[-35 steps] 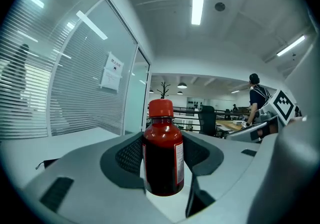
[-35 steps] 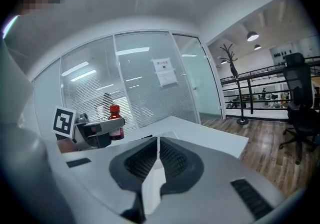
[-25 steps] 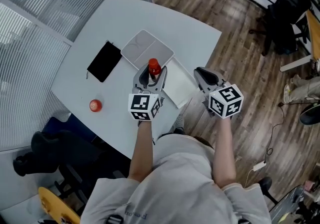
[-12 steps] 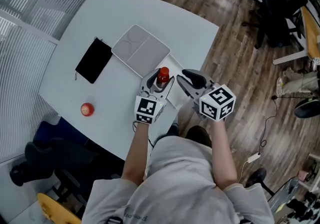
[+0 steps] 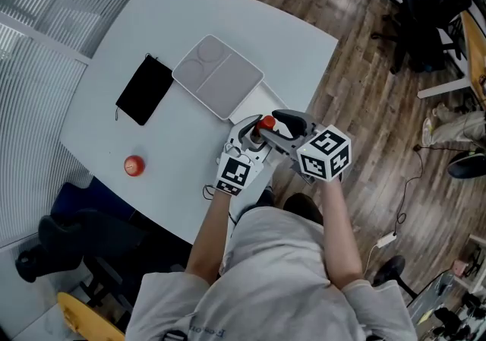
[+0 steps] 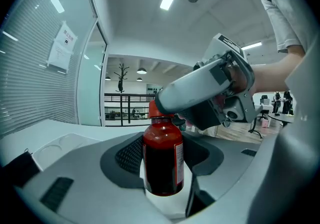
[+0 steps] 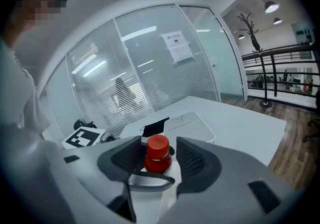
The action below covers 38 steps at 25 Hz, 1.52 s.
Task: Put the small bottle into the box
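Observation:
The small bottle point(image 6: 162, 155), dark red liquid with a red cap point(image 7: 158, 144), stands upright between the pads of my left gripper point(image 5: 254, 133), which is shut on its body. It hangs above the near right corner of the table, over the white box point(image 5: 263, 96), which the grippers mostly hide. My right gripper point(image 7: 159, 162) reaches in from the right at the height of the cap. Its jaws are opening, with the cap between them and a gap on either side. In the left gripper view the right gripper point(image 6: 210, 98) covers the cap.
A pale grey tray point(image 5: 218, 76) lies on the white table point(image 5: 190, 20) just behind the box, a black flat slab point(image 5: 143, 89) to its left and a red ball point(image 5: 134, 165) near the front left edge. Wooden floor and office chairs are to the right.
The left gripper has carried the bottle to the right, toward the table's near corner. The right gripper has come in from the right around the cap, with its jaws spread wider.

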{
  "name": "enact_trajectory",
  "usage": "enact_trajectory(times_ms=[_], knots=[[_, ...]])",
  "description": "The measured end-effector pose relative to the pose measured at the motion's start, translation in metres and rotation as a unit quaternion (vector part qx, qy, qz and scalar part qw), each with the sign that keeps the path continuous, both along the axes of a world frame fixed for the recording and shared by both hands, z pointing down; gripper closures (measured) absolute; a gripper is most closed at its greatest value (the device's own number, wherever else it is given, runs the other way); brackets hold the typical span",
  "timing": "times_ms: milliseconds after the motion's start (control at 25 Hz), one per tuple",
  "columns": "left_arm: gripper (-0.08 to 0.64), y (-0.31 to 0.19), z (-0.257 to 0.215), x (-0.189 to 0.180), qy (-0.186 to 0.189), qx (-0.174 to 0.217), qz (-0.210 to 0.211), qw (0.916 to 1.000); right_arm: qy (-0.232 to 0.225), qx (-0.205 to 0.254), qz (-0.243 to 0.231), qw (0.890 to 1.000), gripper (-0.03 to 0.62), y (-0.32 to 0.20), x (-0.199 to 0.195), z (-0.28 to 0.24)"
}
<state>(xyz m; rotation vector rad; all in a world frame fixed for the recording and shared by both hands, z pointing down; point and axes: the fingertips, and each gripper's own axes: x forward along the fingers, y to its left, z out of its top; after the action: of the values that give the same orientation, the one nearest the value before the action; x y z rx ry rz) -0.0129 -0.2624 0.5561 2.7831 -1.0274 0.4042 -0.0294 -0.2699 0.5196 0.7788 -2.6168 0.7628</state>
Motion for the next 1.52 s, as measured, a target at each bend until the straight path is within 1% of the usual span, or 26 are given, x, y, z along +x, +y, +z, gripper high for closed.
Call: enact_trajectory(times_ms=[120, 280, 400, 520, 680, 880, 1040, 1280, 1520], knots=[[0.325, 0.006, -0.001, 0.008, 0.002, 0.003, 0.014, 0.9999, 0.012, -0.007, -0.002, 1.000, 0.372, 0.004, 0.003, 0.007], [0.325, 0.011, 0.002, 0.011, -0.001, 0.001, 0.024, 0.9997, 0.015, -0.014, -0.002, 1.000, 0.437, 0.009, 0.003, 0.012], [0.324, 0.013, 0.004, 0.013, 0.002, -0.003, 0.027, 0.9996, 0.019, -0.002, 0.001, 1.000, 0.441, 0.012, 0.003, 0.012], [0.324, 0.015, 0.007, 0.013, -0.004, -0.006, 0.026, 0.9996, 0.038, 0.001, 0.005, 0.999, 0.443, 0.014, 0.002, 0.015], [0.321, 0.018, 0.010, 0.008, 0.004, -0.019, 0.015, 0.9997, 0.058, 0.005, -0.001, 0.998, 0.443, 0.017, -0.003, 0.018], [0.313, 0.023, 0.020, 0.002, -0.009, -0.035, 0.011, 0.9993, 0.072, 0.013, 0.012, 0.997, 0.443, 0.017, -0.002, 0.022], [0.310, 0.029, 0.029, -0.008, -0.009, -0.049, -0.001, 0.9987, 0.083, 0.005, 0.026, 0.996, 0.443, 0.015, 0.002, 0.032], [0.310, 0.039, 0.032, -0.017, -0.003, -0.059, -0.019, 0.9981, 0.095, -0.005, 0.052, 0.994, 0.443, 0.015, 0.014, 0.050], [0.310, 0.045, 0.034, -0.030, 0.002, -0.063, -0.040, 0.9972, 0.120, -0.018, 0.054, 0.991, 0.443, 0.021, 0.015, 0.077]])
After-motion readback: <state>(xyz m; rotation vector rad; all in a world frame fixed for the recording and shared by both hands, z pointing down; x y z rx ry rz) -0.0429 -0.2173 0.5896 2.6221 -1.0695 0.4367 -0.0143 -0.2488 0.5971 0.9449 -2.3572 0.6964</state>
